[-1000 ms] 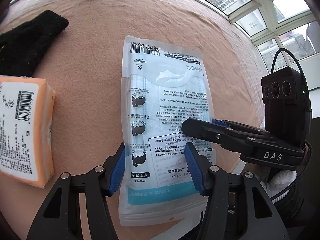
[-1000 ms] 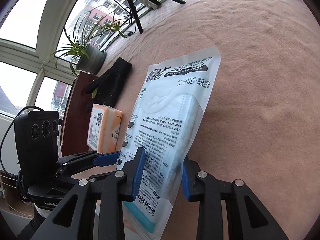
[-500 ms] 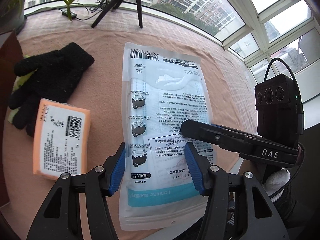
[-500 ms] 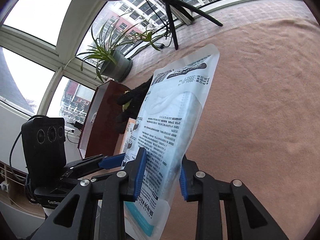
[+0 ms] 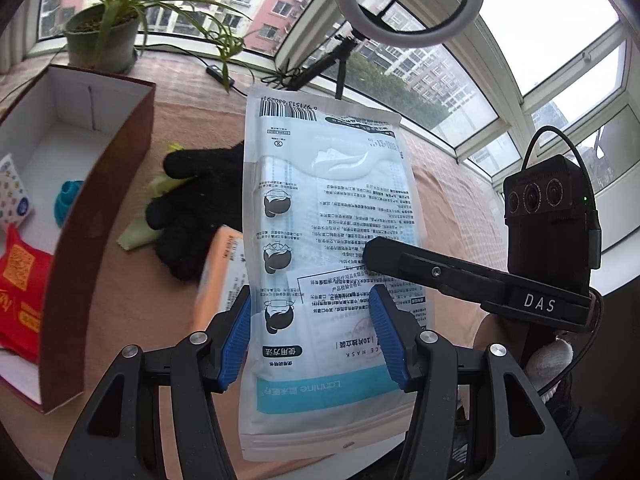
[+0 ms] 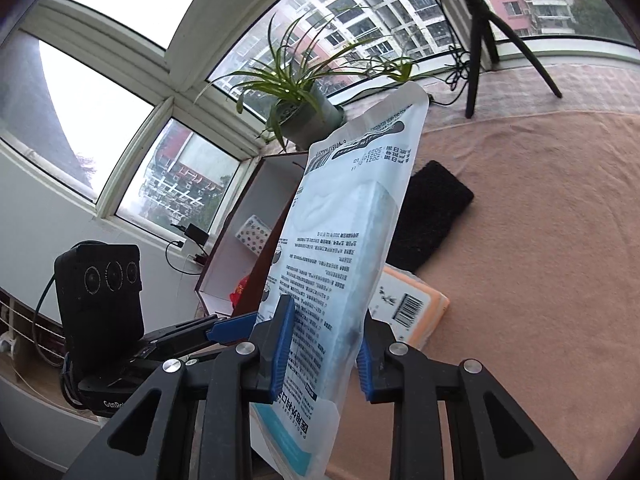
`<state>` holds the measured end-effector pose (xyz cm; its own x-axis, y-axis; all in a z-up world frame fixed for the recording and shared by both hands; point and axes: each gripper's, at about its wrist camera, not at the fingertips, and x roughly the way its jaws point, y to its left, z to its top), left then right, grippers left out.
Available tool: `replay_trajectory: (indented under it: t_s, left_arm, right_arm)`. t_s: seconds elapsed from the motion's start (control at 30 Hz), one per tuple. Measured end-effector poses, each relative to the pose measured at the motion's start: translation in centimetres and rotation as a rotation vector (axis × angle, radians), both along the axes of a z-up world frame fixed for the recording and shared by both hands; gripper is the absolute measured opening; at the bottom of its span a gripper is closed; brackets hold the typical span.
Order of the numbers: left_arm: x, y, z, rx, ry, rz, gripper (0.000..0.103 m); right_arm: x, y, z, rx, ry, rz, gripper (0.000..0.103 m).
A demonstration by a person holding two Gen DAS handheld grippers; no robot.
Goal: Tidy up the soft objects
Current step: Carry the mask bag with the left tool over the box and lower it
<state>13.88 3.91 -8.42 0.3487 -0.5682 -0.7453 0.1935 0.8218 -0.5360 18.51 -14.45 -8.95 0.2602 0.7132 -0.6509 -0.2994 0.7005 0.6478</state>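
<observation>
On the left sits the open box, already holding a red packet and a patterned pack. Beside it on the pink cloth lie the black glove and the orange tissue pack. In the middle, the mask bag hangs in the air, carried by both tools: the left gripper spans its width at a middling opening, pads against the bag's edges, and the right gripper pinches it narrowly across its thickness (its jaws seem to be tightening a little further).

The risk I see: the film is slick and floppy, so if the two hands drift apart or twist, the bag could buckle, slip out, or catch its top edge on the box wall.

A second ago the bag lay flat on the cloth; now it is lifted and tilted toward the box, which has come into view.
</observation>
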Motion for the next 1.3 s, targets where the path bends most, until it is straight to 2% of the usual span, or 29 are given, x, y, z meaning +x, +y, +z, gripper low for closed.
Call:
replay_trajectory:
  t_s: [0.3, 0.73, 0.97, 1.3]
  left_arm:
    - [-0.3, 8.2, 1.5, -0.020, -0.034, 0.102, 0.055]
    - [1.3, 18.1, 1.3, -0.008, -0.032, 0.195, 0.055]
    - [2.7, 21.6, 0.7, 0.022, -0.020, 0.215, 0.056]
    - [4.8, 23.5, -0.9, 0.091, 0.005, 0.238, 0.055]
  right_arm:
    - [1.3, 8.7, 1.6, 0.016, -0.038, 0.078, 0.025]
    - [4.0, 18.9, 1.3, 0.041, -0.015, 0.113, 0.025]
    - [5.4, 22.2, 0.3, 0.021, 0.004, 0.128, 0.025]
    - [7.4, 24.9, -1.7, -0.061, 0.029, 0.121, 0.027]
